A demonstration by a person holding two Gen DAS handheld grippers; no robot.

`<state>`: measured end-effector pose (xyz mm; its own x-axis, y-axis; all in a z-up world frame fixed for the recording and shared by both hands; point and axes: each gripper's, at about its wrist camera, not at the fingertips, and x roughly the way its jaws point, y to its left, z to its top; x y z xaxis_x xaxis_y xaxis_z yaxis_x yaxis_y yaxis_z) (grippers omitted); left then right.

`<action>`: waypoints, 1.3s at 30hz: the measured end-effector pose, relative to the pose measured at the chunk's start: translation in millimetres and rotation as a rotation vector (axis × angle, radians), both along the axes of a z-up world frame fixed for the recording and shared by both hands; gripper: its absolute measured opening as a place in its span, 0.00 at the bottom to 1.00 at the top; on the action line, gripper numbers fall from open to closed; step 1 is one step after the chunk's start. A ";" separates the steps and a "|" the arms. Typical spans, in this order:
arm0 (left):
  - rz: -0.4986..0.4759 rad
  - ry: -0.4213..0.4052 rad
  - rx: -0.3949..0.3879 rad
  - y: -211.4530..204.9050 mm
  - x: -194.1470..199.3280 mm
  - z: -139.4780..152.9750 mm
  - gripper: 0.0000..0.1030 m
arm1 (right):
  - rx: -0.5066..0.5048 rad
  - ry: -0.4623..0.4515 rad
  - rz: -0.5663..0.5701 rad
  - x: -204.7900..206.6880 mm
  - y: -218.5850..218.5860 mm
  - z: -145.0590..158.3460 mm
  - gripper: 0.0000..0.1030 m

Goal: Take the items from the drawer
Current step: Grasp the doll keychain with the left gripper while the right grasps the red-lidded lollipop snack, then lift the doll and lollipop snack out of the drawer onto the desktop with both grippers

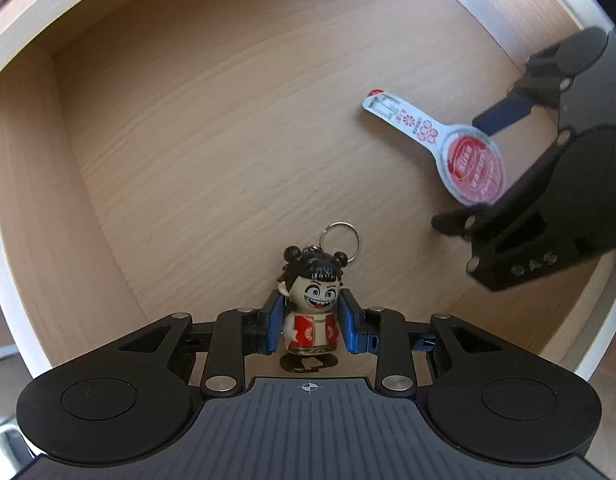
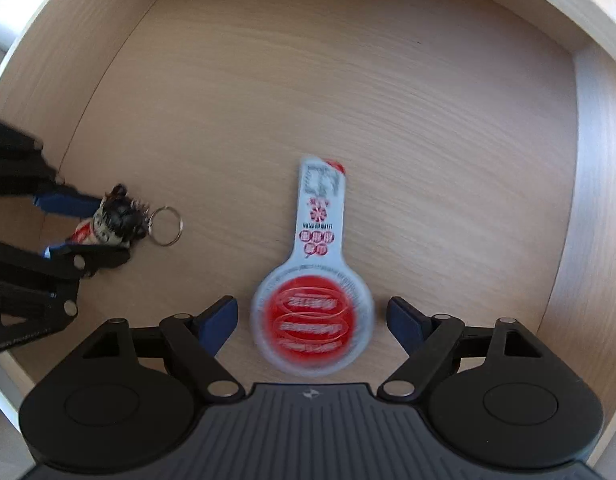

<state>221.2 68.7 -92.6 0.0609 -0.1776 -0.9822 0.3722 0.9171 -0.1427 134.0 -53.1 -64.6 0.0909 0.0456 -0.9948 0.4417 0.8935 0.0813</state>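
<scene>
While your two grippers reach into the drawer point(image 1: 228, 120), you are looking at a pale wood-grain floor with fine streaked lines, boxed by matching side walls and a lighter cream rim. Two items lie inside.

One is a small glossy plastic figurine keychain point(image 1: 311, 312): round head, black hair in two buns, a wide toothy grin, a red flowered jacket, and a single thin metal ring point(image 1: 341, 241) linked at the top. It sits close to the drawer's left wall.

The other is a flat paddle-shaped packet point(image 2: 313, 300), pale grey-white with a round end bearing a red printed disc and a long narrow tab with red markings. It lies flat on the floor, right of the figurine and well apart from it; its print is blurred in the right wrist view.

Your left gripper point(image 1: 311, 322) has its blue pads pressed against the figurine's two sides, jaws narrowed to the body's width. Your right gripper point(image 2: 312, 318) stands wide, its blue fingertips point(image 2: 403, 318) flanking the packet's round end with a gap on each side, gripping nothing.
</scene>
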 end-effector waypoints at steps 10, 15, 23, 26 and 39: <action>0.015 -0.017 -0.039 11.5 -3.4 4.9 0.31 | -0.039 -0.040 0.079 1.4 21.1 7.5 0.60; 0.050 -0.056 -0.079 22.2 -12.5 7.7 0.31 | 0.015 -0.082 -0.017 -14.7 9.6 12.2 0.60; 0.031 -0.070 -0.052 38.9 -32.8 9.0 0.31 | 0.024 -0.125 -0.155 -47.9 -7.3 25.0 0.60; -0.003 -0.099 -0.046 55.7 -37.4 15.6 0.31 | 0.026 -0.153 -0.191 -56.5 -6.7 30.7 0.60; 0.093 -0.485 -0.356 89.3 -42.2 193.5 0.30 | -0.156 -0.457 -0.378 -102.8 -36.0 142.2 0.60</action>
<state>179.1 158.0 100.9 0.5173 -0.4627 -0.7199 0.3923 0.8759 -0.2811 31.2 -89.0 77.6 0.4911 -0.2161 -0.8439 0.6818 0.6983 0.2180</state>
